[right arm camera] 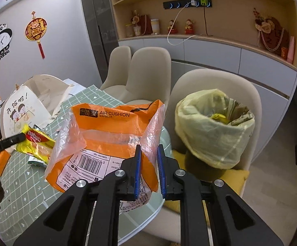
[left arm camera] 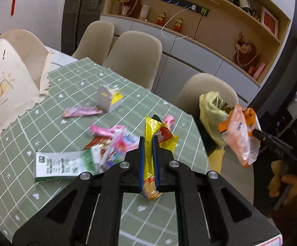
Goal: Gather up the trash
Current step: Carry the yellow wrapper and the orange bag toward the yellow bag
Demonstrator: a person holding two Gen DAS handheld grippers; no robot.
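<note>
Fingers on the left gripper [left arm camera: 148, 141] are pinching a yellow snack wrapper [left arm camera: 149, 143], right gripper [right arm camera: 149, 151] fingers clamp an orange Air Cushion bag [right arm camera: 107, 135]. Carry step, I'd say: both need to reach over the lined bin [right arm camera: 214, 127] on the chair beside the table [left arm camera: 128, 94], then let go.

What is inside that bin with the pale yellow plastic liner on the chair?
Inside the bin with the pale yellow plastic liner, a bright yellow wrapper and some printed packaging show near the top. Anything deeper is hidden by the liner and rim.
</note>
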